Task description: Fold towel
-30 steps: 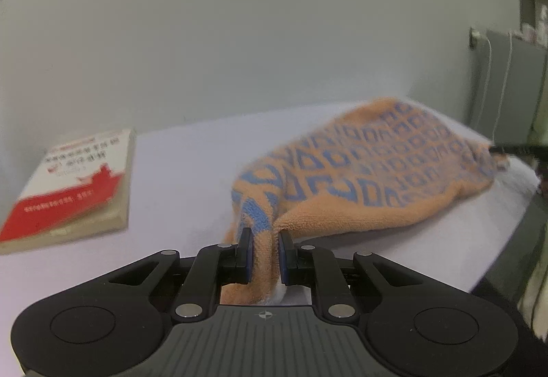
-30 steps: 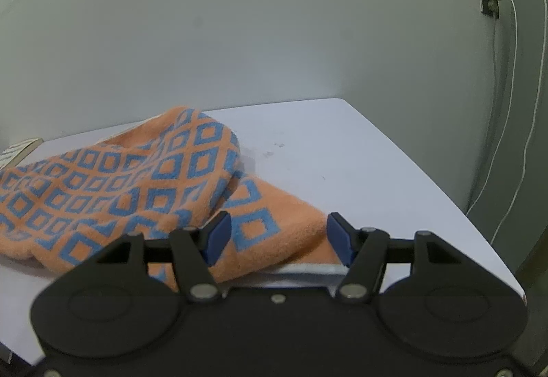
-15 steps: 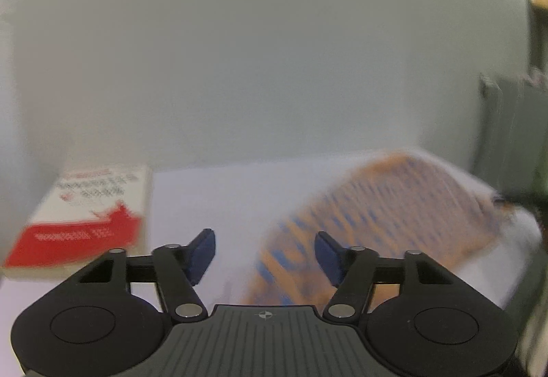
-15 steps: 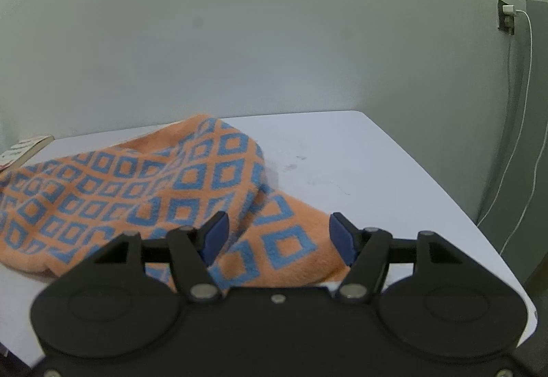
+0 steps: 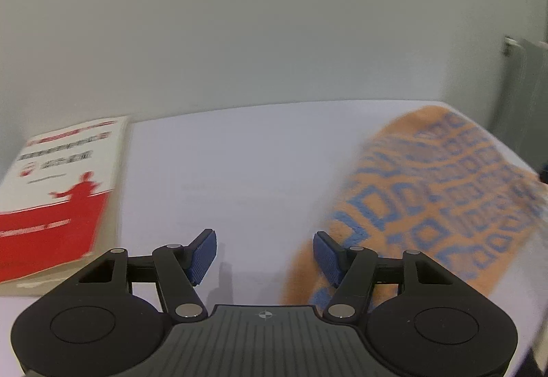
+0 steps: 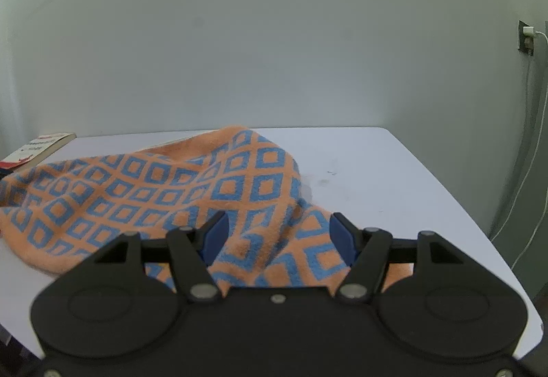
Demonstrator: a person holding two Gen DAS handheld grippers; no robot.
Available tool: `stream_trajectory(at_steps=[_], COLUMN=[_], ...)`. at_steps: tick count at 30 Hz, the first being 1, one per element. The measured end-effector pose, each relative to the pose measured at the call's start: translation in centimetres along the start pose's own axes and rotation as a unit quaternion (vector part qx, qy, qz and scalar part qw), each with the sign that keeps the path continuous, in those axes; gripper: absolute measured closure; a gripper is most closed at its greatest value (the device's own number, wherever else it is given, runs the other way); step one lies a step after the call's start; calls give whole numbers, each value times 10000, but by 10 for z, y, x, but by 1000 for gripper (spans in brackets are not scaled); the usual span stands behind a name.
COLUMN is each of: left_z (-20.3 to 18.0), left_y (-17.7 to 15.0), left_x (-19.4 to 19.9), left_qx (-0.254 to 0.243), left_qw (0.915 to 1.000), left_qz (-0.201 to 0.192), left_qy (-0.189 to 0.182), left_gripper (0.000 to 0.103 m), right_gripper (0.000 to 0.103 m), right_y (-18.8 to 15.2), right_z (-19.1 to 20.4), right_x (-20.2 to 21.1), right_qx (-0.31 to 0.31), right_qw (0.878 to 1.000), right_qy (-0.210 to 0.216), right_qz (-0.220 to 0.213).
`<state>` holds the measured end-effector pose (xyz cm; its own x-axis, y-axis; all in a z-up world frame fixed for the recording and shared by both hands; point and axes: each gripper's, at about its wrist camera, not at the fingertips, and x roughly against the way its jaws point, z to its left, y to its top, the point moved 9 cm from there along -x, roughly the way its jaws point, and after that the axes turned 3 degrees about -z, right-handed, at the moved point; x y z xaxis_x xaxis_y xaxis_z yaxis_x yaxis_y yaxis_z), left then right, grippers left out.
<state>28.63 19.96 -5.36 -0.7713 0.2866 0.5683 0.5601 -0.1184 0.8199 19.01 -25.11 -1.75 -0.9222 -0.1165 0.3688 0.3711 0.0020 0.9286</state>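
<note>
Towel [image 6: 164, 192] — orange, blue diamonds — lies rumpled on the white surface [image 5: 239, 154]. Left gripper [image 5: 263, 253]: fingers closing, nothing between, towel to their right. Right gripper [image 6: 277, 236]: fingers parted over towel, not pinching. Book [image 5: 58, 185] at left.

Left gripper [image 5: 263, 255] over a white table [image 5: 239, 164], jaws apart and closing slightly, only bare tabletop between the blue pads [image 5: 202, 257]. Orange towel [image 5: 438, 202] with blue diamond pattern lying rumpled at right, its near edge passing behind the right finger. Red-and-white book [image 5: 58, 192] lying flat at left, blurred. Pale wall [image 5: 274, 17] behind.
</note>
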Motion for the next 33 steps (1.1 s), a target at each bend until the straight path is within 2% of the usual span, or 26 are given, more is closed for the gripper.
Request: stream_trajectory(at_steps=[3, 6, 9, 13, 19, 21, 24, 26, 29, 33], left_z=[-26, -65, -89, -97, -114, -107, -76, -51, -17, -4], left_y=[0, -6, -16, -23, -18, -11, 11, 25, 32, 24], left_x=[7, 14, 14, 16, 30, 32, 34, 31, 14, -12], left_qx=[-180, -560, -877, -871, -1155, -1165, -941, -746, -410, -173], left_qw=[9988, 9942, 9908, 9901, 9806, 9824, 9896, 9938, 9981, 9985], left_qz=[-8, 63, 178, 167, 32, -60, -298, -375, -191, 212], left_qy=[-449, -920, -1013, -1088, -1586, -1459, -1051, -735, -408, -472], left_gripper=[54, 54, 54, 54, 52, 49, 38, 37, 38, 44], right_gripper=[39, 39, 39, 39, 39, 39, 39, 39, 39, 39], right_y=[-3, -5, -4, 0, 4, 6, 11, 13, 13, 10], right_z=[-3, -2, 3, 8, 15, 21, 34, 42, 53, 59], right_x=[1, 1, -2, -4, -9, -11, -14, -17, -21, -22], right_qx=[-95, -134, -97, -53, -36, -12, 75, 114, 123, 159], right_qw=[9999, 9999, 9999, 9998, 9997, 9994, 9988, 9984, 9978, 9975], right_qy=[14, 49, 104, 160, 254, 330, 483, 551, 656, 694], right_qz=[38, 77, 77, 49, 39, 27, -21, -49, -55, -30])
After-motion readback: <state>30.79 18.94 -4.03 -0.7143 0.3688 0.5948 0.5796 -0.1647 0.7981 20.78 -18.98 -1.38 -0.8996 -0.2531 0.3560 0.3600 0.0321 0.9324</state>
